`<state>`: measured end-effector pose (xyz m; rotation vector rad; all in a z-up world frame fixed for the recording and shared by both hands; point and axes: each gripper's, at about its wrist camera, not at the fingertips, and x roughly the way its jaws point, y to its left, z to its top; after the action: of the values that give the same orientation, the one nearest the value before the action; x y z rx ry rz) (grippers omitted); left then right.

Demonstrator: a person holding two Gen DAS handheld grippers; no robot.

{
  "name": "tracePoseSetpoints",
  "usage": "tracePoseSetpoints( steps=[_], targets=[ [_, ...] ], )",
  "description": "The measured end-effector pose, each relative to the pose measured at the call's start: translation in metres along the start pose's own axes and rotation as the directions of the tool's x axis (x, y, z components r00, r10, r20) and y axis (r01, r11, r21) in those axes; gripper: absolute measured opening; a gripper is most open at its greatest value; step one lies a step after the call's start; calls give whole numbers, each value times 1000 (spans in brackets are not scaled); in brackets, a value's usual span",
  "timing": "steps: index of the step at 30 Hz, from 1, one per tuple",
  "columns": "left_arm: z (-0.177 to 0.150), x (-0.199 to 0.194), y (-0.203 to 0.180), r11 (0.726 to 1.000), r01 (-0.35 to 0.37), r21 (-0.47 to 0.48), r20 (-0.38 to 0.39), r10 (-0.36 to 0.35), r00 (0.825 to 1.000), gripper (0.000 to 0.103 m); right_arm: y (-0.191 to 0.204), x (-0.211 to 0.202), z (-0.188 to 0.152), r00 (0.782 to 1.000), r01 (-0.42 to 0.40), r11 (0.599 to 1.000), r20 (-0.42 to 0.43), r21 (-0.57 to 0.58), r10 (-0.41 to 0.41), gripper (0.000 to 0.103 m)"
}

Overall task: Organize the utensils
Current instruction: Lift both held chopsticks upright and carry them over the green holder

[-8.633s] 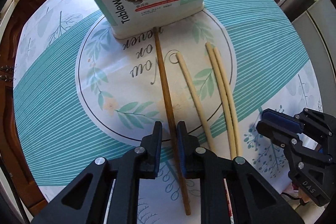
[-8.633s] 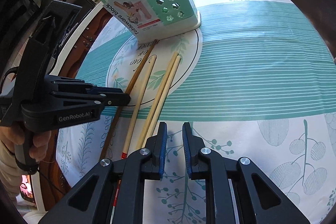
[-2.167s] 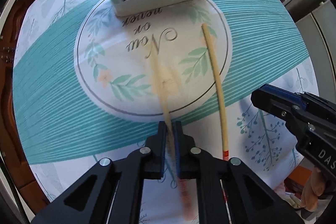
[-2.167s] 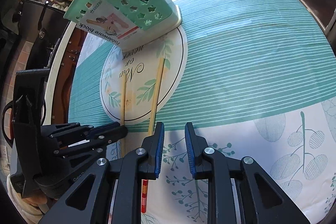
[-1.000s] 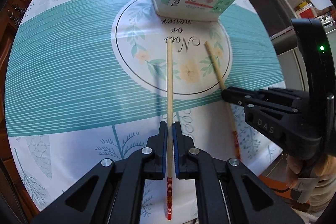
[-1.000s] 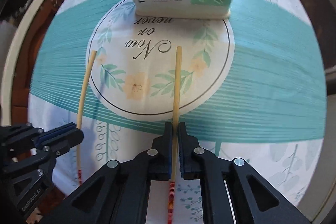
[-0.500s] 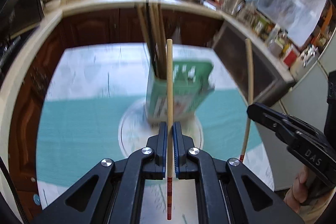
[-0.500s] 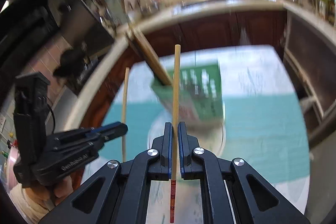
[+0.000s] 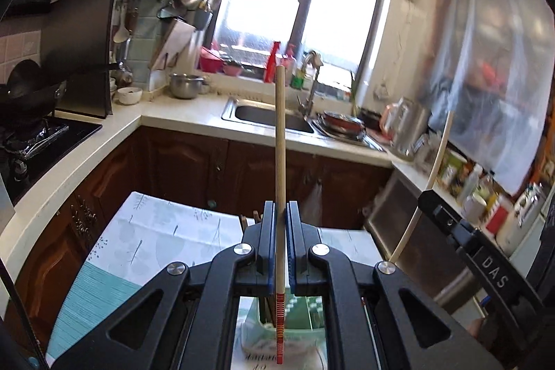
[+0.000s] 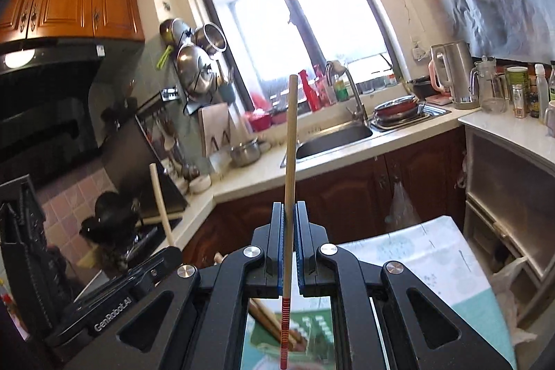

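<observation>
Only the right wrist view shows brown chopsticks (image 10: 274,321) already standing in the green holder (image 10: 312,325), seemingly below. The left gripper (image 9: 281,224) and right gripper (image 10: 289,224) each clamp one pale chopstick (image 9: 279,144) upright between blue pads, its red-striped end (image 10: 285,332) hanging beneath the jaws, above the table (image 9: 145,238).

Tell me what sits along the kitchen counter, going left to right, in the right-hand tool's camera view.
Black wok → steel pot → sink → red pan → steel kettle → glass jug.
</observation>
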<state>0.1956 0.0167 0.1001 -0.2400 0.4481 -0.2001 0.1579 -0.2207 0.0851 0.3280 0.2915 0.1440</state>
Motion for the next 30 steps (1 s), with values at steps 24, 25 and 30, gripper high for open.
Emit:
tracePoseSetpoints(
  steps=[24,25,30],
  targets=[
    [-46,19,12,993,-92,-70,255,107,961,4,2,175,-133,997,-70,979,-54,-191,61,5],
    [-48,20,13,993,-98,-70,264,113,958,4,3,178,-139,996,-81,974,-59,-210,70,5],
    [-46,23,17,992,-93,-91,257,113,960,4,14,183,-166,996,-87,950,-56,-300,74,5]
  ],
)
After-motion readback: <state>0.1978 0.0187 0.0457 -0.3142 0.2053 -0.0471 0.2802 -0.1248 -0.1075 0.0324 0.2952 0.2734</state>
